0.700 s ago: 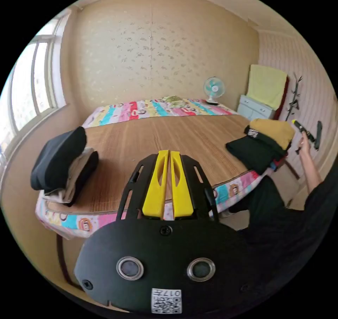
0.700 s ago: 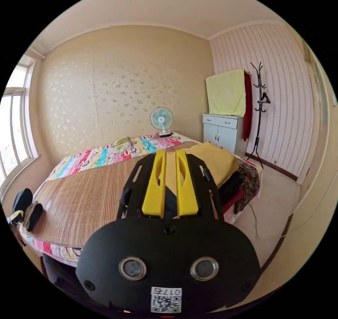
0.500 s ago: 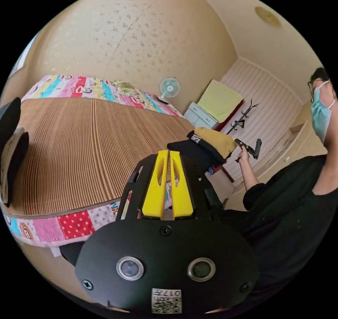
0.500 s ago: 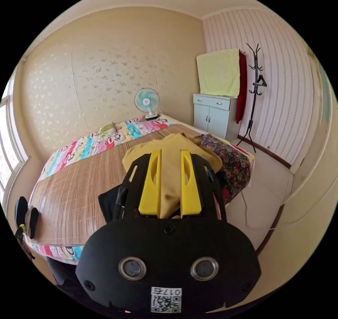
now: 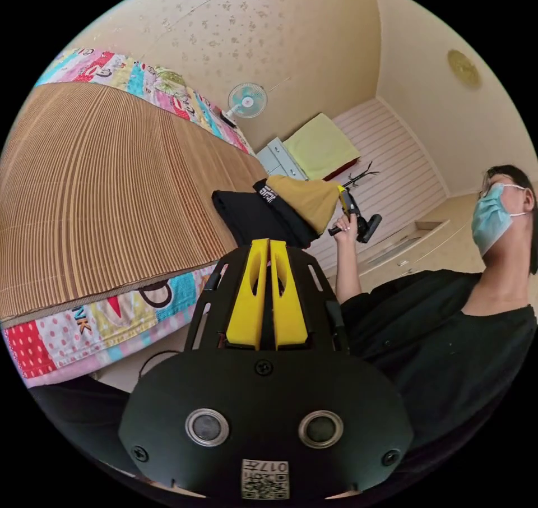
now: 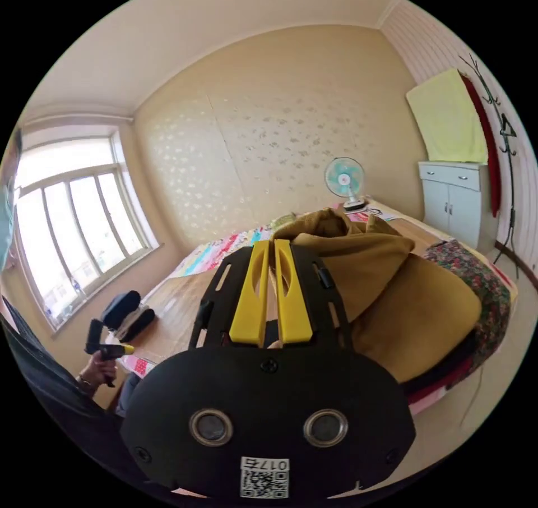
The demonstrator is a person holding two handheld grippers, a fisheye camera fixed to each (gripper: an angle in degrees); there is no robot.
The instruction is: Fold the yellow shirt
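Observation:
The yellow shirt lies on top of a pile of dark clothes at the bed's corner. In the right gripper view, one bunched edge of it rises to my right gripper, whose yellow jaws are shut on that edge. The left gripper view shows the shirt pulled toward the right gripper, held in the person's hand. My left gripper hangs off the bed's edge, jaws shut and holding nothing. It also shows small at the lower left of the right gripper view.
A slatted mat covers the bed over a colourful sheet. A floral garment lies under the pile. Folded dark and pale clothes sit at the far corner. A fan, cabinet and coat stand line the wall. The person stands alongside.
The right jaws, open around the shirt before, have shut on its edge and lifted it. Both cameras have swung, the left one toward the person.

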